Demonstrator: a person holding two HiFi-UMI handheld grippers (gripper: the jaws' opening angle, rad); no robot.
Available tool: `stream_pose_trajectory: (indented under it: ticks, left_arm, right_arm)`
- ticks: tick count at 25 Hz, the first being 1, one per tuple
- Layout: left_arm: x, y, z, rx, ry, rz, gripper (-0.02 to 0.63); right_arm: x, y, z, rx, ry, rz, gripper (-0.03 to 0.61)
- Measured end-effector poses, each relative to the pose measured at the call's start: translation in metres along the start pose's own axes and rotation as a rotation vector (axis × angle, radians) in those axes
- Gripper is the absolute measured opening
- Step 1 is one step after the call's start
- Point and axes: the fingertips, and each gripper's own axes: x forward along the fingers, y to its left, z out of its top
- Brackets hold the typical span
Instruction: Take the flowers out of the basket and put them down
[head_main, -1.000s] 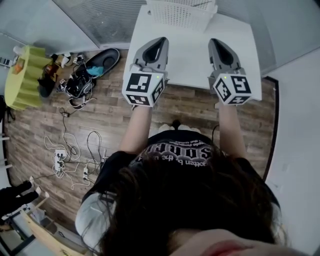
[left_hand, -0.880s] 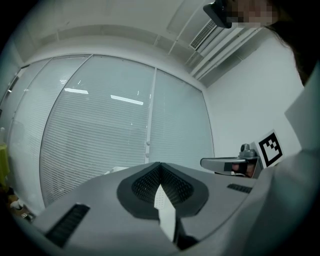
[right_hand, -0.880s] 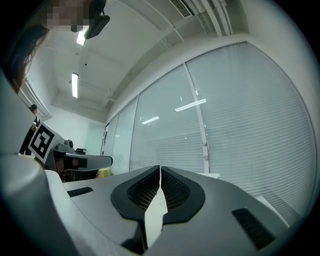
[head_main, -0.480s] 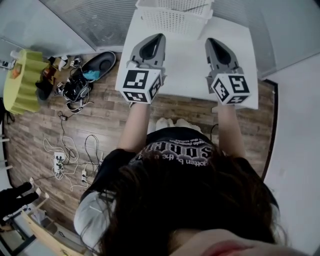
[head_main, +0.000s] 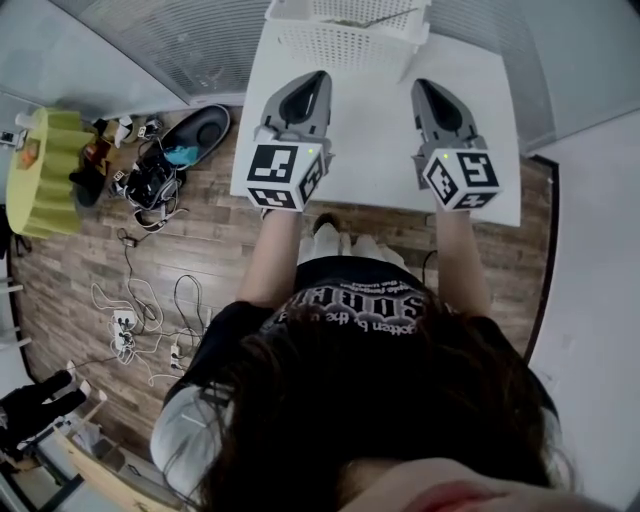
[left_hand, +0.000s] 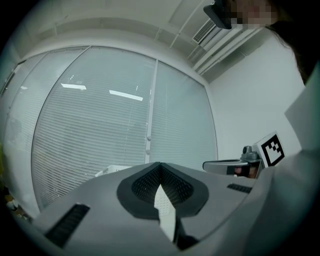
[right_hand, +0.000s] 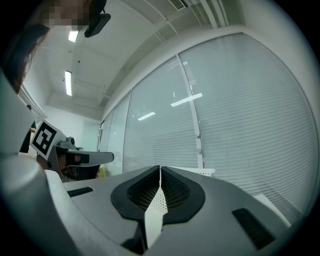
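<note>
A white slotted basket stands at the far edge of the white table. Only a thin stem-like line shows inside it, so I cannot make out the flowers. My left gripper hovers over the table just short of the basket's left half, jaws shut and empty. My right gripper hangs level with it on the right, also shut on nothing. In the left gripper view the shut jaws point up at the window blinds, with a sliver of the basket behind. The right gripper view shows shut jaws and the basket rim.
Left of the table, the wooden floor holds shoes, tangled cables and a yellow-green stool. Window blinds run behind the table. A wall stands close on the right. The table's near edge sits just past my forearms.
The basket and table have slid further into the head view, and both grippers now sit closer to the basket's front wall. Both stay shut.
</note>
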Motion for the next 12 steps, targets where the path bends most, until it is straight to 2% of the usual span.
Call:
stream_pose_trajectory:
  ticks: [12]
  left_arm:
    - [0.058, 0.042, -0.004, -0.016, 0.018, -0.076, 0.002]
  right_arm:
    - [0.059, -0.022, -0.006, 0.003, 0.016, -0.069, 0.029]
